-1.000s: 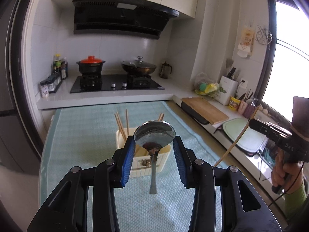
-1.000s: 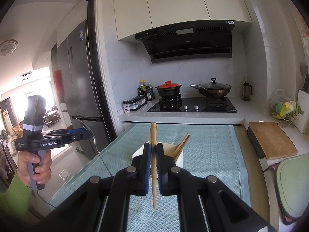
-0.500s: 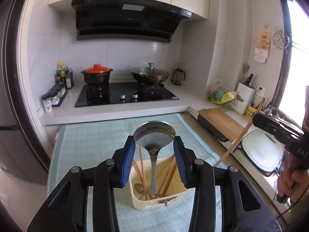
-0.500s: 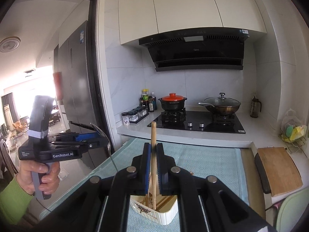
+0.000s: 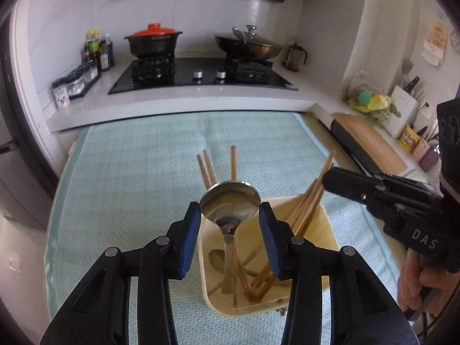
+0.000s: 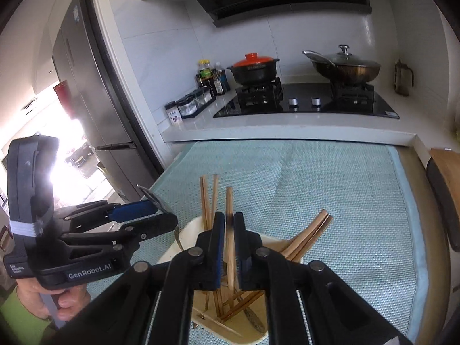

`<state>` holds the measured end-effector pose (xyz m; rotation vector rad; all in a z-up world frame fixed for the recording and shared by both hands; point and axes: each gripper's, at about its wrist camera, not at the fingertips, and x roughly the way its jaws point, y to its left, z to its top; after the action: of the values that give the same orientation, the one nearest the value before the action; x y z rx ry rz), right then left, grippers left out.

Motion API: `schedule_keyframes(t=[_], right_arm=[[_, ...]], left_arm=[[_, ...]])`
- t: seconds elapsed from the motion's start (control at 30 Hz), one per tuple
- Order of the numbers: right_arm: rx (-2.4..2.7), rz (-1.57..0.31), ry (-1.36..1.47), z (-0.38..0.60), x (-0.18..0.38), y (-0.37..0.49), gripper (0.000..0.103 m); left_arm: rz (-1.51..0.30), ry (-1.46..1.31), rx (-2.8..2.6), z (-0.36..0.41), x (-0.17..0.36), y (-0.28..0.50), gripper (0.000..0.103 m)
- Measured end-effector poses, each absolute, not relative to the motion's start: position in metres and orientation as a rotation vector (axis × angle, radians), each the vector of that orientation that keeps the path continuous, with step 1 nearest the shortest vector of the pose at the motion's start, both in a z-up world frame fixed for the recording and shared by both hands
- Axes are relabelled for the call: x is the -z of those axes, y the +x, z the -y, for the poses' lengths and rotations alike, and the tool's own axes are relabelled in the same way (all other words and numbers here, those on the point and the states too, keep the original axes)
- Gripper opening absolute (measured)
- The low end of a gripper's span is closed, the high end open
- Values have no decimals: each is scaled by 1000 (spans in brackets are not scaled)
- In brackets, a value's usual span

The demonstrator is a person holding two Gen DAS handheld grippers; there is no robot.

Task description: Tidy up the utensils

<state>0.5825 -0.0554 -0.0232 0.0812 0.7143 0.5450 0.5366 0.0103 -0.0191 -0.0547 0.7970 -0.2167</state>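
The chopstick tip sat hidden behind the right gripper; the holder was partly blocked.

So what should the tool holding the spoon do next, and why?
Probably lower a little, then open. The left tool grips the spoon by its bowl, handle already hanging down inside the cream holder among the chopsticks.

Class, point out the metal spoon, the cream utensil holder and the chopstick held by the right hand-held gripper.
metal spoon (image 5: pixel 230 202), left wrist view, on its bowl.
cream utensil holder (image 5: pixel 323 231), left wrist view, on its inner wall.
chopstick (image 6: pixel 229 201), right wrist view, on its upper shaft.
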Motion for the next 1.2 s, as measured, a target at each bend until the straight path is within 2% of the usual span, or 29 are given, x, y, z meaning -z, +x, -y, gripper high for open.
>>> schedule_keyframes(t=[0.03,0.07,0.1,0.13,0.17,0.23,0.3,0.37,0.47,0.63,0.73,0.9,1.2], right_arm=[[-529,-714,88,58,24,585,12],[-510,-706,99,63,22,586,25],[-493,-694,115,69,17,584,35],[-482,-677,132,75,11,581,54],[-469,-651,142,82,2,575,60],[-445,-599,128,91,-15,558,60],[-427,-558,95,95,-31,534,62],[-407,-518,63,96,-44,507,75],[-395,-461,26,94,-53,458,84],[-379,-444,-39,86,-38,382,101],[-359,-444,-59,86,-25,347,103],[-346,-539,-43,88,-5,323,103],[-273,-524,-38,86,4,277,103]], left_arm=[[-791,-50,204,-12,19,535,57],[-777,-48,191,-15,16,530,64],[-753,-48,178,-18,10,524,77],[-722,-45,167,-21,3,516,85],[-689,-38,157,-24,-4,507,88],[-629,-17,123,-27,-18,487,98],[-568,13,88,-24,-29,461,101],[-505,49,43,-18,-36,431,103],[-403,68,-23,-7,-35,382,103],[-453,20,-45,-3,-19,321,103],[-527,-14,-52,-4,-8,302,103],[-533,16,-82,3,4,275,103],[-562,0,-75,7,10,243,103]])
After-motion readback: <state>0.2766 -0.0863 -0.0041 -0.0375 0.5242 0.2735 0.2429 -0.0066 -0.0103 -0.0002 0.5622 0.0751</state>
